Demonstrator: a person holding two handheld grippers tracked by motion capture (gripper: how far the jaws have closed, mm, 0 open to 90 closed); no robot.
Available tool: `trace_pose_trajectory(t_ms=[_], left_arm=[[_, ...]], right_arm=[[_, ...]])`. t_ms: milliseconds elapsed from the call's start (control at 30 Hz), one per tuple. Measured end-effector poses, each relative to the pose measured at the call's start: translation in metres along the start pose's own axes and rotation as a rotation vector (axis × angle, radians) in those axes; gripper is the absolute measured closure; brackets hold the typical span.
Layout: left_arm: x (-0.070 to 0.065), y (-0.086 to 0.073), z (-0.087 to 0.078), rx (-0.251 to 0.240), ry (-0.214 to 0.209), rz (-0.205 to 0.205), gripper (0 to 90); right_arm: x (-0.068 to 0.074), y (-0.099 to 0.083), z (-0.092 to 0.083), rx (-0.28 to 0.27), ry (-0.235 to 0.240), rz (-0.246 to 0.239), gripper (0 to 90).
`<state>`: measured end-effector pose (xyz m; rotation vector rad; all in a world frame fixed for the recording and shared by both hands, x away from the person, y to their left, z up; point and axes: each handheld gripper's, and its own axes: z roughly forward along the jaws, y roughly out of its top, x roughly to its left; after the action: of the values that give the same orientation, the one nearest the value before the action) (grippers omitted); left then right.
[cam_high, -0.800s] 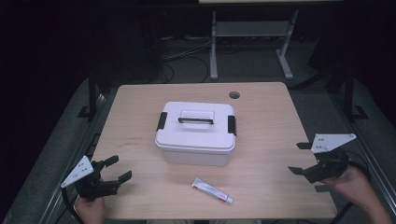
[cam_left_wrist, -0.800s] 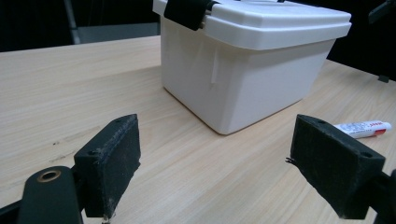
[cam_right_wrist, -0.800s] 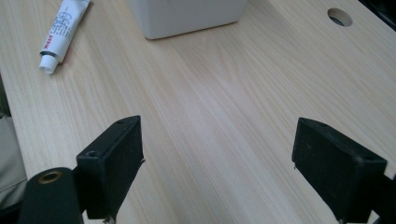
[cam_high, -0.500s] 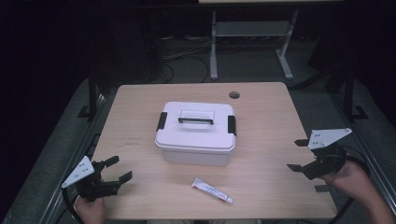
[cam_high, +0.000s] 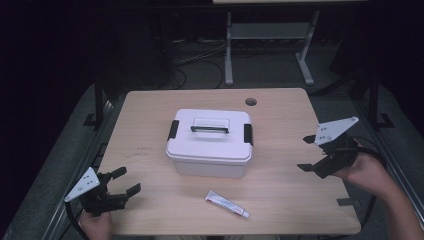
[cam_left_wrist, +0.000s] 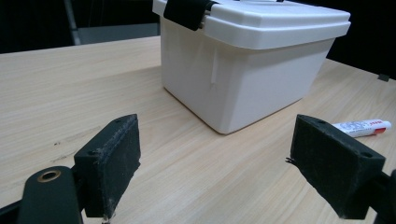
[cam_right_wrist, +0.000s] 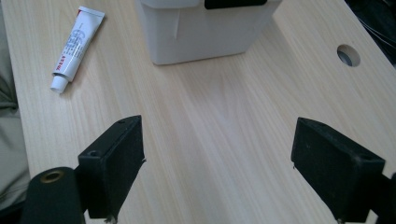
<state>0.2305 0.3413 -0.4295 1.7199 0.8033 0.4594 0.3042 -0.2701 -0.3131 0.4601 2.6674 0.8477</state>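
A white lidded box (cam_high: 210, 145) with black side latches and a black handle stands at the middle of the wooden table (cam_high: 145, 130). A small white tube (cam_high: 226, 204) lies flat in front of it, near the table's front edge. My left gripper (cam_high: 127, 181) hovers at the front left corner, open and empty; its view looks at the box (cam_left_wrist: 243, 79) and the tube (cam_left_wrist: 362, 127) beyond its jaws. My right gripper (cam_high: 305, 153) is held at the right edge, open and empty, facing the box (cam_right_wrist: 201, 37) and the tube (cam_right_wrist: 77, 39).
A round cable hole (cam_high: 250, 102) sits in the table's far right part. A metal stand (cam_high: 265, 45) and cables lie on the dark floor beyond the table. Bare wood lies between each gripper and the box.
The right gripper has moved a little farther up the table and inward toward the box. The left gripper, the box and the tube have kept still.
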Motion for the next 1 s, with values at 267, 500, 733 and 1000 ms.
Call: trace_pose_trajectory(t_ms=[267, 500, 733, 1000], left_arm=[[0.001, 0.000, -0.002, -0.007, -0.001, -0.004, 15.7], [0.001, 0.000, -0.002, -0.008, -0.002, -0.006, 15.7], [0.002, 0.000, -0.002, -0.013, -0.002, -0.008, 15.7], [0.002, 0.000, -0.002, -0.012, -0.004, -0.006, 15.7]], right_arm=[[-0.004, 0.032, 0.005, 0.019, 0.017, -0.049, 16.6], [-0.004, 0.052, 0.010, 0.030, 0.040, -0.086, 16.6], [-0.006, 0.071, 0.015, 0.042, 0.054, -0.109, 16.6], [-0.008, 0.088, 0.017, 0.068, 0.061, -0.131, 16.7]])
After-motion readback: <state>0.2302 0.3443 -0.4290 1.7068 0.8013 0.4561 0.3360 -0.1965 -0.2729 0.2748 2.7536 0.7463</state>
